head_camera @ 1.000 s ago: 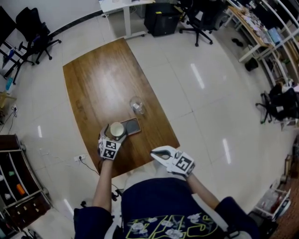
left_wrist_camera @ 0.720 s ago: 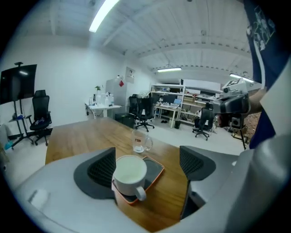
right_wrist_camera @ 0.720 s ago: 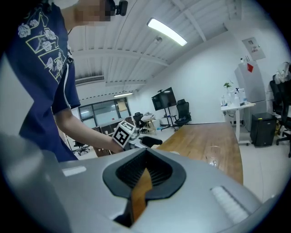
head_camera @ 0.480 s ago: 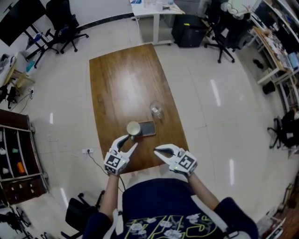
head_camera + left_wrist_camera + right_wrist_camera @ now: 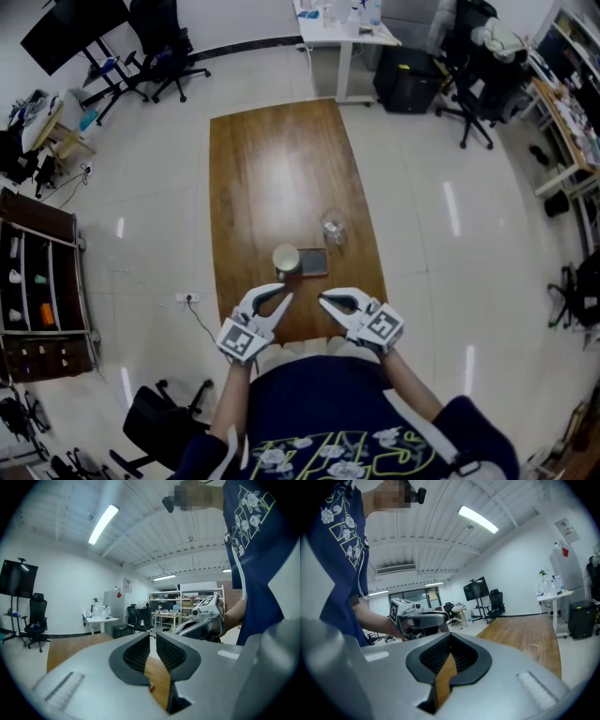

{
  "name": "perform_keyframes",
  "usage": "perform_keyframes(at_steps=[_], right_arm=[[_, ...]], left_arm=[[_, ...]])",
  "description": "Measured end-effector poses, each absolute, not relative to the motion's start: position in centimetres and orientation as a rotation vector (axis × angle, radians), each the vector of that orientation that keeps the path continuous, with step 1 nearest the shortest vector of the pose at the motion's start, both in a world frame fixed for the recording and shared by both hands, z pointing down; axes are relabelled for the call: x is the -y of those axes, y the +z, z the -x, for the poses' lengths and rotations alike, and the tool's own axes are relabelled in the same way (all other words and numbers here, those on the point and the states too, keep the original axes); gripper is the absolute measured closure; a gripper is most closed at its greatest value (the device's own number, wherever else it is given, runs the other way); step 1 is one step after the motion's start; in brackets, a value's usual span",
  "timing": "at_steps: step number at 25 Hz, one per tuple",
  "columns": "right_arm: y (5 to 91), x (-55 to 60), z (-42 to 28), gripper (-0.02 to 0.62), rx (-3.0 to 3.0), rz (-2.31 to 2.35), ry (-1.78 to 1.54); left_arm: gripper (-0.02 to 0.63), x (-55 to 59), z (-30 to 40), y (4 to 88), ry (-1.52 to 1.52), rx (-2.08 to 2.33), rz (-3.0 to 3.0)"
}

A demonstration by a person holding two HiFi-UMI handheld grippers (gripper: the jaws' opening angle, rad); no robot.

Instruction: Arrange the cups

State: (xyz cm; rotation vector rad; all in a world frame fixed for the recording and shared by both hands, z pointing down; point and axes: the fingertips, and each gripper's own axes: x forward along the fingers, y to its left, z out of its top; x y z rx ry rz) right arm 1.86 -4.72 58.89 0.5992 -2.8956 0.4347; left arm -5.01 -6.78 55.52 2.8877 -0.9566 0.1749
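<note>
A cream cup (image 5: 287, 260) stands on a dark brown mat (image 5: 314, 262) near the near end of the wooden table (image 5: 272, 169). A clear glass (image 5: 333, 227) stands just beyond it to the right. My left gripper (image 5: 278, 299) (image 5: 152, 641) hovers over the table's near edge, clear of the cup. Its jaws have just been closing, a narrow gap remains, and nothing is between them. My right gripper (image 5: 328, 300) (image 5: 451, 644) is beside it, shut and empty. Each gripper shows in the other's view: right gripper (image 5: 206, 616), left gripper (image 5: 419, 618).
A white desk (image 5: 342, 23) and a black box (image 5: 403, 66) stand past the table's far end. Office chairs (image 5: 173, 47) ring the room. A dark shelf unit (image 5: 37, 281) is at the left, and a black chair (image 5: 159, 422) sits by my left side.
My left gripper has come off the cream cup, drawn back and up toward me, and narrowed its jaws. The cup stays on the mat. My right gripper shifted slightly.
</note>
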Motion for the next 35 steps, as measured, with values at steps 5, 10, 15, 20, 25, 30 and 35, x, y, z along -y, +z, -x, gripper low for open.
perform_keyframes(at_steps=[5,10,15,20,25,30,35], right_arm=[[57.6,5.8,-1.2,0.595,2.943,-0.592,0.453],[58.0,6.4,-0.8,0.595,2.956,-0.583,0.501],[58.3,6.5,-0.6,0.595,2.951,-0.570,0.491],[59.1,6.8,-1.2,0.595,2.957,-0.604,0.539],[57.3,6.8,-1.1,0.595,2.959,-0.646,0.606],[57.4,6.2,-1.6,0.595,2.959,-0.655,0.626],[57.6,5.9,-1.3,0.595,2.953,-0.660,0.622]], left_arm=[[0.589,5.7,5.0,55.0,0.126,0.996,-2.838],[0.604,5.2,5.7,55.5,0.057,0.951,-2.767],[0.604,5.0,6.5,55.2,-0.015,0.939,-2.739],[0.603,5.2,6.6,55.2,-0.094,0.931,-2.717],[0.603,5.0,6.5,55.5,-0.118,0.888,-2.712],[0.603,4.9,5.7,55.3,-0.132,0.853,-2.721],[0.606,4.8,5.3,55.2,-0.066,0.869,-2.753]])
